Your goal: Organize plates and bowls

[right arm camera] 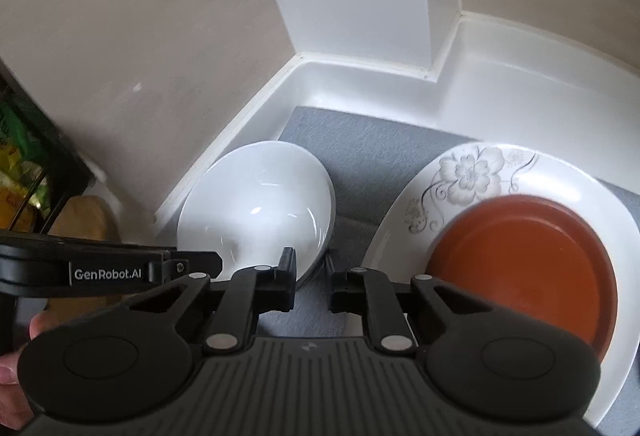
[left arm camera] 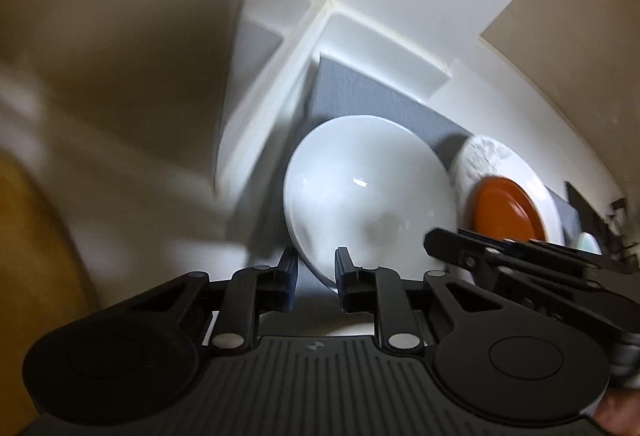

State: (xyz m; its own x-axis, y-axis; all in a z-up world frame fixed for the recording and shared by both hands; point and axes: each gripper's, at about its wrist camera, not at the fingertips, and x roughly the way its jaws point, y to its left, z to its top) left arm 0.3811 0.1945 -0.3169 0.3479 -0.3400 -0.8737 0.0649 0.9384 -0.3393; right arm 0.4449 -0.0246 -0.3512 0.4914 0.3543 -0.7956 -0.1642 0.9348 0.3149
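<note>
On the white bench [right arm camera: 500, 84], a grey fabric mat [right arm camera: 360, 156] laid into its back corner carries the crockery: a plain white glazed bowl [right arm camera: 260, 204] sits at the mat's left edge, close to the bench's raised white rim, and a large white plate with a grey flower pattern [right arm camera: 472, 172] lies toward the mat's right side with a smaller round terracotta-orange plate [right arm camera: 520, 268] resting on it. That stacking suggests the plates are already partly grouped, while the bowl stands alone, apart from the plates across a strip of bare mat, so it probably remains to be moved or paired with other bowls not in view. The left tool [left arm camera: 316, 276] is closed on the bowl's near rim, one finger outside the wall and one inside, as its own camera shows. The right tool [right arm camera: 312, 280] has its fingers drawn close together at the bowl's near right edge, the left finger lying over the rim; whether it truly pinches the rim or merely sits beside it cannot be told from these views. Both tools thus meet at the same bowl, with the stacked plates just to the right tool's right, untouched.
</note>
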